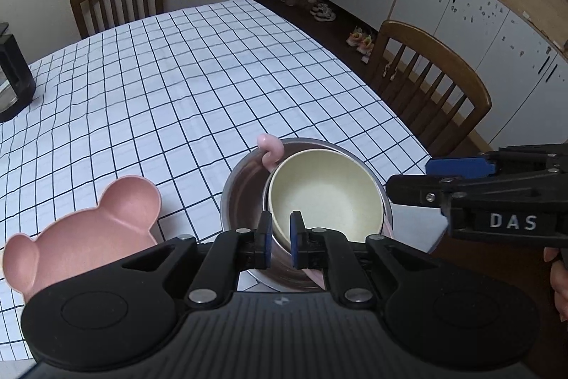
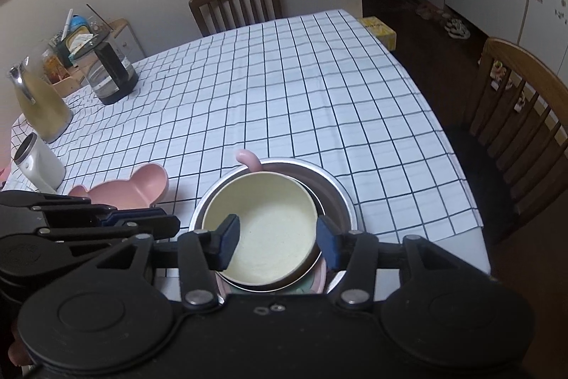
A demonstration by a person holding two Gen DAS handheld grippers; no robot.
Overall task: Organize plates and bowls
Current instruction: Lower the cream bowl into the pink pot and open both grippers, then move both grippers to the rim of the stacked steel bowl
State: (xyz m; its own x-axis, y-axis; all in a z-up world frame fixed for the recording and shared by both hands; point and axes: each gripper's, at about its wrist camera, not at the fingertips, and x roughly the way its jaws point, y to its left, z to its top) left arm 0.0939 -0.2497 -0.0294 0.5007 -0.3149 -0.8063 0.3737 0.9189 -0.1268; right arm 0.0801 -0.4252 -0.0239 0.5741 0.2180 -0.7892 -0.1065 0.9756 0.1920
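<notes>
A cream bowl (image 1: pixel 326 198) (image 2: pixel 269 212) lies inside a steel bowl (image 1: pixel 245 187) (image 2: pixel 337 198), off-centre toward me. The steel bowl rests on pink and green dishes, and a pink curl (image 2: pixel 245 158) sticks up at its far rim. A pink bear-shaped plate (image 1: pixel 88 229) (image 2: pixel 138 187) lies to the left on the checked cloth. My right gripper (image 2: pixel 277 244) (image 1: pixel 408 178) hovers open over the cream bowl, one finger above its inside, the other beyond its right rim, pads off it. My left gripper (image 1: pixel 280 237) (image 2: pixel 170 219) is shut and empty; its tips stop short of the bowls' left edge.
A glass kettle (image 2: pixel 106 73), a metal carafe (image 2: pixel 39 102) and a white cup (image 2: pixel 39 162) stand at the table's far left. One wooden chair (image 2: pixel 238 2) is at the far end, another (image 2: pixel 525 116) at the right. The table's right edge (image 2: pixel 426 102) drops to dark floor.
</notes>
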